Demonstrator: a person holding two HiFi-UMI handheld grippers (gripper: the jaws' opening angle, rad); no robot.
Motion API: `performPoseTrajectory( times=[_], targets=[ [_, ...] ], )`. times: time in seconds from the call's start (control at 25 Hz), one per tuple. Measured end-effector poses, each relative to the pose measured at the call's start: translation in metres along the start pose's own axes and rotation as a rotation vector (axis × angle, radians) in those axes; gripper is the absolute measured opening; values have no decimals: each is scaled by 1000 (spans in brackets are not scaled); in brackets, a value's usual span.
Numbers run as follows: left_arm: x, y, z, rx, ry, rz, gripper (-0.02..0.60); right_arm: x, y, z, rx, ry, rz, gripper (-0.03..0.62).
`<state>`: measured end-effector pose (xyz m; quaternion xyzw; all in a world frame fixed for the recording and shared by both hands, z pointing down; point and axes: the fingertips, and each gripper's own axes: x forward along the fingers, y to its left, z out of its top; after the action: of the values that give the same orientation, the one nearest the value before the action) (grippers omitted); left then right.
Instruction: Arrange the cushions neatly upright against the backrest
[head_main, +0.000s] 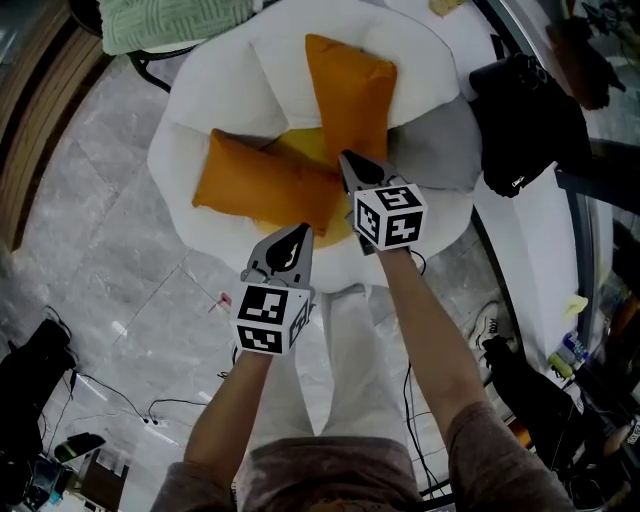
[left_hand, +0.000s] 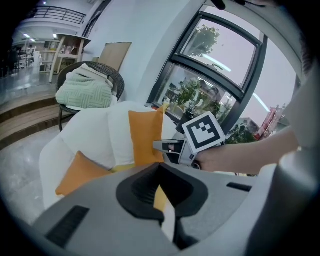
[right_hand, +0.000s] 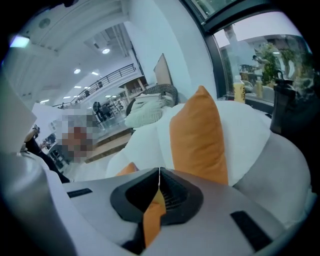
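Jaws of the right gripper (right_hand: 160, 170) meet tip to tip with nothing pinched, its tip near the flat cushion (head_main: 255, 185). The left gripper (left_hand: 160, 166) is likewise closed and empty, held nearer the front of the white armchair (head_main: 185, 140). One orange cushion (head_main: 350, 90) stands against the backrest (head_main: 235, 70); the flat one lies across the chair. Step in hand, apparently: the second cushion. The next move calls for opening a gripper, taking the cushion's edge, and tilting it upright beside the first.

Orange cushion (head_main: 350, 95) upright — second cushion (head_main: 255, 185) (flat)
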<state>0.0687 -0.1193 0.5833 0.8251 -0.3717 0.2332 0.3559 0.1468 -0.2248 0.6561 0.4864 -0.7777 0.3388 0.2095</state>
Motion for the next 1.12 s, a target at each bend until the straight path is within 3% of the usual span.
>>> performPoseTrajectory(
  times=[0.2,0.24,0.32,0.52,0.8,0.96,1.12],
  targets=[
    [-24,17,-8,-35,-22,34,5,16,46,-9,-147,67,77,23],
    [-29,22,-10,-42,-26,42,5,20,55,-12,-170,83,88,43],
    [-39,34,-16,-61,-34,60,3,31,74,-22,-218,130,119,143],
    [-63,63,-34,-109,-46,108,5,56,122,-53,-406,245,206,201],
    [-82,98,-59,-157,-45,140,5,92,149,-81,-438,321,227,202],
    [-82,113,-71,-170,-42,140,5,110,148,-101,-500,367,213,202],
    [-74,121,-85,-175,-31,122,5,127,142,-115,-485,385,180,206]
  ],
)
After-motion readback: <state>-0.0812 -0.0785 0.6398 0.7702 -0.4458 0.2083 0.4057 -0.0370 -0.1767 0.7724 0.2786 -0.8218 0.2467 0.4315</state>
